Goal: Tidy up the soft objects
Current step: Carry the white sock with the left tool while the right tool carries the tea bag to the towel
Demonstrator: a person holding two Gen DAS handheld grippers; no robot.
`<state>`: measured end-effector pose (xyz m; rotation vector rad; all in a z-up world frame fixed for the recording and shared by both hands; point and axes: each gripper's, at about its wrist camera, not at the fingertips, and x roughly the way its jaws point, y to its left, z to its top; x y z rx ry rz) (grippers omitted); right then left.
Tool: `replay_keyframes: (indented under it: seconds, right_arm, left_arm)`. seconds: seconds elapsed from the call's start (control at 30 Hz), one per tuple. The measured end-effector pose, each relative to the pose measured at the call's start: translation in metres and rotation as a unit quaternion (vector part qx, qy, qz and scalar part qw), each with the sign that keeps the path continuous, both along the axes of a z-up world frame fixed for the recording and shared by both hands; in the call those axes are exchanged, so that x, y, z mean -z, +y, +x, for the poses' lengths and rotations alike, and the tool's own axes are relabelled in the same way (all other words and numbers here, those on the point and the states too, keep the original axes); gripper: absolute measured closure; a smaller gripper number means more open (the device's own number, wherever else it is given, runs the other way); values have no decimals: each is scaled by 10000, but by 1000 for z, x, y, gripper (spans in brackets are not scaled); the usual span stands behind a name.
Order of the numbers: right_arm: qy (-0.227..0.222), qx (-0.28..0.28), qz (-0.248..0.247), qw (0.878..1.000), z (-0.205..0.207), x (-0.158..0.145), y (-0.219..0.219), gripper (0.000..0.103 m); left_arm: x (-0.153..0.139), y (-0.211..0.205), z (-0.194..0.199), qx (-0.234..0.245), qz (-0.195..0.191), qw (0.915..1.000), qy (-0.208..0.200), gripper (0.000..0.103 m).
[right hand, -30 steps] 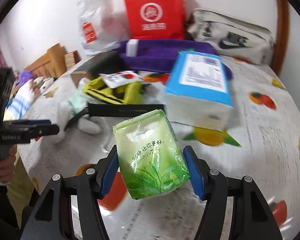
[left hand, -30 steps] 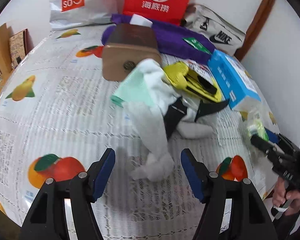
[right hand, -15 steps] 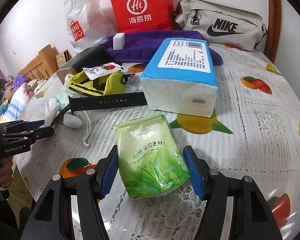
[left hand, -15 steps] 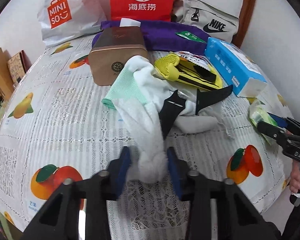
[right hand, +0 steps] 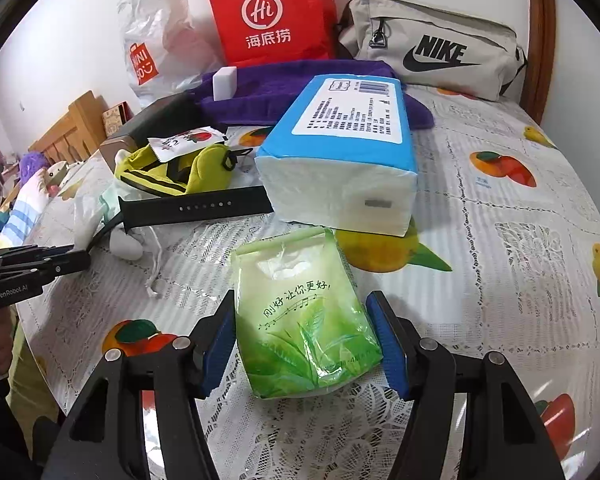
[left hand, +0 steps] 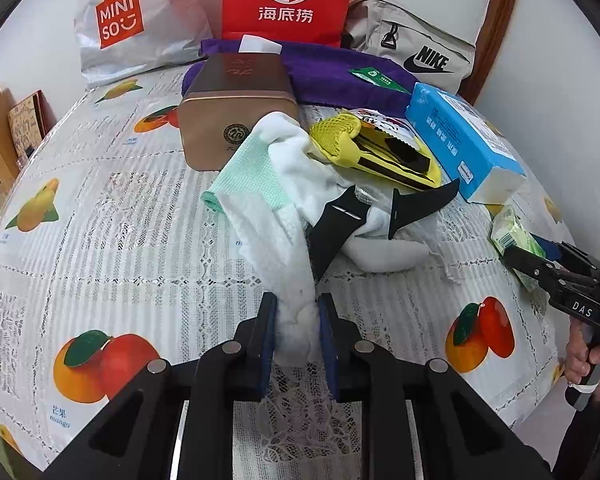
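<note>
The left gripper [left hand: 296, 328] has its blue pads on either side of the near end of a long white terry cloth [left hand: 276, 240], and the jaws are closing on it, the fabric already bunched and pinched between them. That cloth trails back toward the bronze rectangular tin [left hand: 236, 112], where it lies tangled with a mint-green waffle cloth [left hand: 248, 168] and a black rubber watch strap [left hand: 336, 228] draped over it. The right gripper [right hand: 306, 344] sits half-spread around a small green plastic tissue packet [right hand: 300, 320], well to the right of the tin; its pads look just clear of the wrapper, so I would not call that a hold.

The risk I see is in the pull: lift the white cloth and the strap riding on it may slide off or get dragged along, and the mint cloth could come with it. A thin pinch on the very tip could also slip free
</note>
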<state>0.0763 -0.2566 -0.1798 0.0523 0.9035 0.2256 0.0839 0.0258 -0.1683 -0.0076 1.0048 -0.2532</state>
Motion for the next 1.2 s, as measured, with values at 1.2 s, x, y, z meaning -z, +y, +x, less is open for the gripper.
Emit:
replay_keyframes:
  seconds: [1.2]
  right_arm:
    - [-313,-76,-12,9995,3,-42,0,44]
  left_arm:
    - [-39,24,11,-461,-442,9976,-257,83]
